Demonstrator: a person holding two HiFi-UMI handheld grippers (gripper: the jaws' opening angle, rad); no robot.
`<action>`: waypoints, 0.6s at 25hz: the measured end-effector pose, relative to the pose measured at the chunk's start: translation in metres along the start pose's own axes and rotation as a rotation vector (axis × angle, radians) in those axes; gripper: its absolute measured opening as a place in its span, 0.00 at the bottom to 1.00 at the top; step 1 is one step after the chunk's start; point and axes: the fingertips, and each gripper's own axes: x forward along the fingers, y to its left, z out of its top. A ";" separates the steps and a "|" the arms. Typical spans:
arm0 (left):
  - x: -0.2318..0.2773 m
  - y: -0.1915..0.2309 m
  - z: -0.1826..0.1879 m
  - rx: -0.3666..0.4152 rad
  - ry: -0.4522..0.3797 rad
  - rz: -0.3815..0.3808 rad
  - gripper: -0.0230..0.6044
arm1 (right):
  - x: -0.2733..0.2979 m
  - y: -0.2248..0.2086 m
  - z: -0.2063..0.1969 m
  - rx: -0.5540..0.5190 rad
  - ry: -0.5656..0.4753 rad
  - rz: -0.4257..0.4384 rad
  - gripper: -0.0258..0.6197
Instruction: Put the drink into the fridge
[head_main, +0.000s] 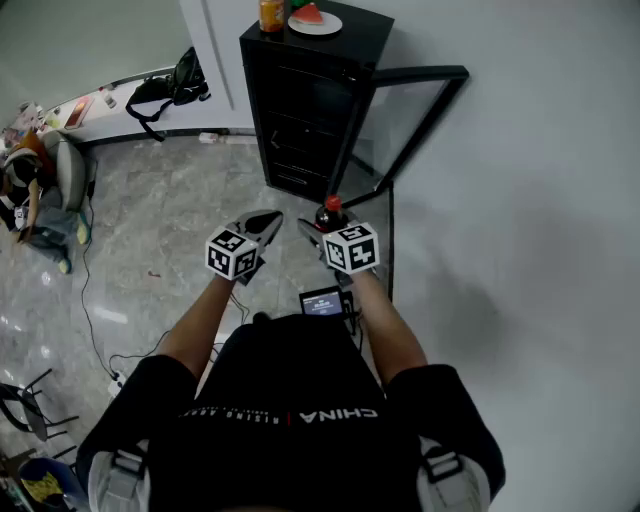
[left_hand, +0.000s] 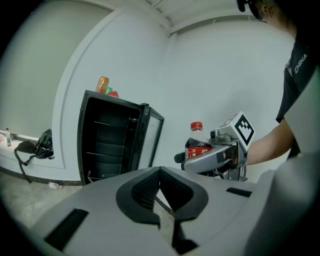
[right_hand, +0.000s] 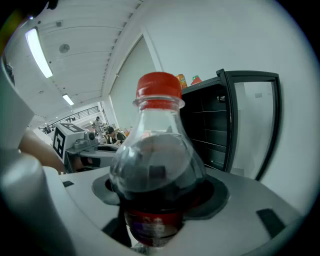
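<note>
Evidently the drink is not in the fridge yet: the cola bottle (head_main: 330, 213) stands upright between the jaws of the right gripper (head_main: 322, 232), which are clamped on its body just below the shoulder, red cap up. Holding it low on the body and upright looks chosen so it can be stood straight on a shelf. The black fridge (head_main: 300, 110) sits at the far side of the floor, well apart from the bottle, its glass door (head_main: 400, 120) swung out to the right so the dark shelves (right_hand: 215, 130) are open to the approach. The left gripper (head_main: 264, 224) hangs just left of the right one, jaws pressed together with nothing between them; judging by that, it is spare for now. An orange bottle (head_main: 271, 14) and a plate (head_main: 335, 22) rest on the fridge top, clear of the opening
</note>
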 end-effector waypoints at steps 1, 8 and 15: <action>-0.001 0.003 0.001 0.006 0.001 0.010 0.05 | 0.002 0.000 0.002 -0.004 -0.002 0.003 0.53; -0.003 0.008 0.003 0.013 -0.003 0.013 0.05 | 0.008 0.004 0.007 -0.048 0.010 0.010 0.53; -0.003 0.012 -0.005 -0.012 0.000 0.013 0.05 | 0.008 0.005 0.002 -0.003 0.003 0.024 0.53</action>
